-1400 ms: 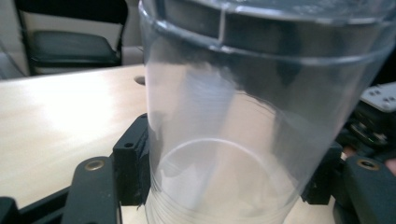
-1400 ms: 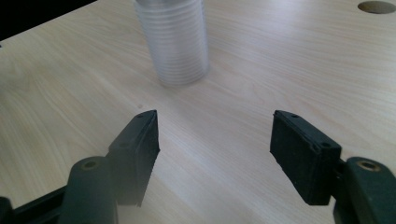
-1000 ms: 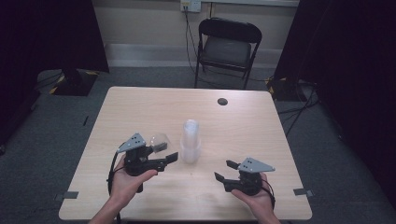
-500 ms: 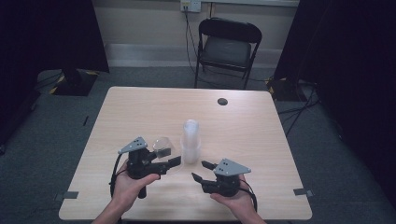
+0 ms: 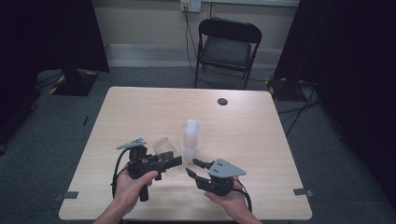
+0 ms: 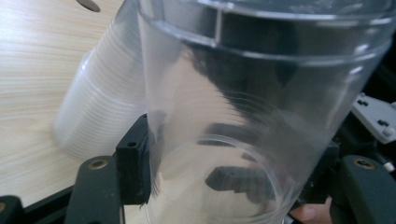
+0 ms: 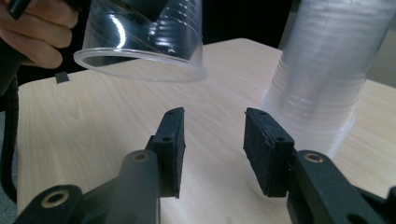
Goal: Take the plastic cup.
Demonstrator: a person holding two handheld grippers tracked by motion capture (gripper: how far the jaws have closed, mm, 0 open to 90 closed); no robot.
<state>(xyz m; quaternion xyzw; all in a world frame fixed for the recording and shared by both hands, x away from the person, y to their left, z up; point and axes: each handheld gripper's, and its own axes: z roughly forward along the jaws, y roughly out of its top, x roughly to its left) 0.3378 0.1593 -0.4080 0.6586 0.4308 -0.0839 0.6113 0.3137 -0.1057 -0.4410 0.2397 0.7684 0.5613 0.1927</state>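
left claw (image 5: 173,162) clenched on clear plastic cup (image 5: 164,150) | right claw (image 5: 192,169) part-closed, empty, jaws closing | risk: thin wall buckles, cup slips; stack of clear cups (image 5: 190,140) near surface's front edge tips if knocked

A: The left gripper (image 5: 173,162) is clamped on a clear cup (image 5: 164,148), just left of the cup stack (image 5: 190,140), right?

B: Yep. The right gripper (image 5: 193,169), nothing between its closing jaws, sits near-right of the stack.

No readable text, label, brand, number or sign is showing anywhere: nothing legible is appearing on the clear cup (image 6: 243,116), the cup stack (image 5: 191,140) or the table (image 5: 261,135).
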